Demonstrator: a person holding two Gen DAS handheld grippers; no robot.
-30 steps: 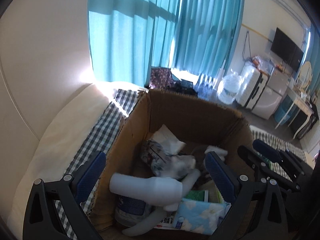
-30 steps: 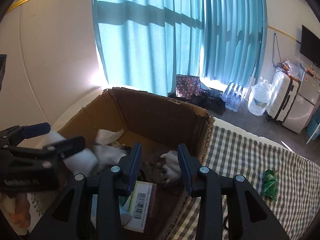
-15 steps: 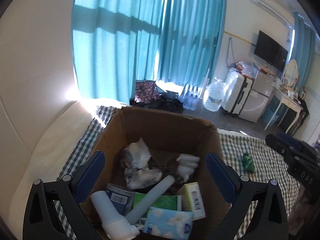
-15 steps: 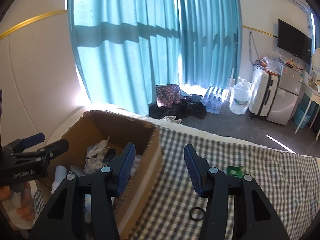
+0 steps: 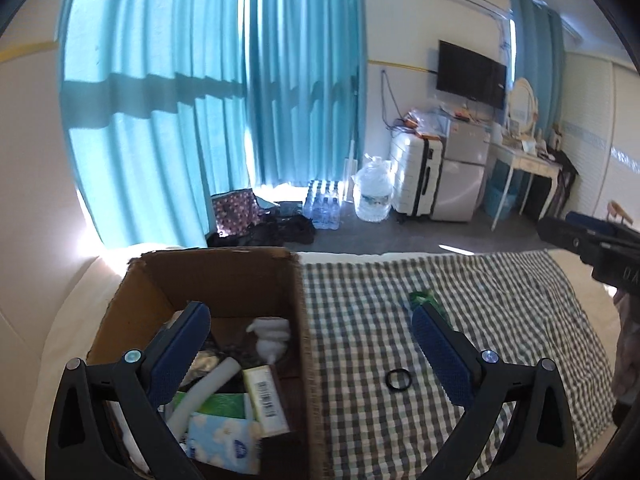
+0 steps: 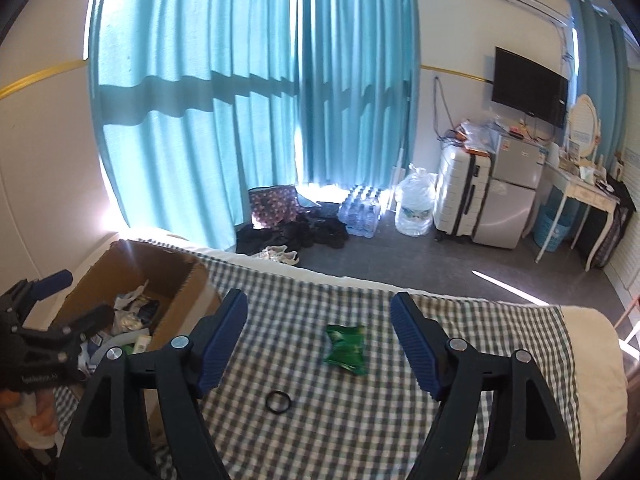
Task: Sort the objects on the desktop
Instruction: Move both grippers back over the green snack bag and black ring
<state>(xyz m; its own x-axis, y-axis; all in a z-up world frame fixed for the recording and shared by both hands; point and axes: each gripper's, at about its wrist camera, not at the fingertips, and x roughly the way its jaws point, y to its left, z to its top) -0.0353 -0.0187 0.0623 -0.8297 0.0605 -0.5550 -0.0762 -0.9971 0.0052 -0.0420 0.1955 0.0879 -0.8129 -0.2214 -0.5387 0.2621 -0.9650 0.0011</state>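
With most of the clutter already lying in the cardboard box (image 5: 218, 276), the step in hand looked like going after what was left on the checked cloth (image 6: 400, 420). Two things lay loose there: a green packet (image 6: 346, 346) and a small black ring (image 6: 278, 402), near each other but not touching, both well clear of the box. The right gripper (image 6: 318, 338) hung above the cloth with its jaws opening, nothing between the pads; the packet sat roughly on its centre line, the ring nearer the camera and a bit to the left. The left gripper (image 5: 310, 346) was spread wide and empty, straddling the box's right wall, with the ring (image 5: 399, 380) on the cloth between its fingers in view but untouched. Inside the box were a tissue pack (image 5: 222, 438), a white tube (image 5: 204, 394) and a small carton (image 5: 266, 400).

Next move, likely: drop the right gripper onto the packet. It's thin, crinkly film on soft cloth, so the pads would need to come in low and pinch an edge without gathering fabric. The ring is flatter still and probably the harder pick.
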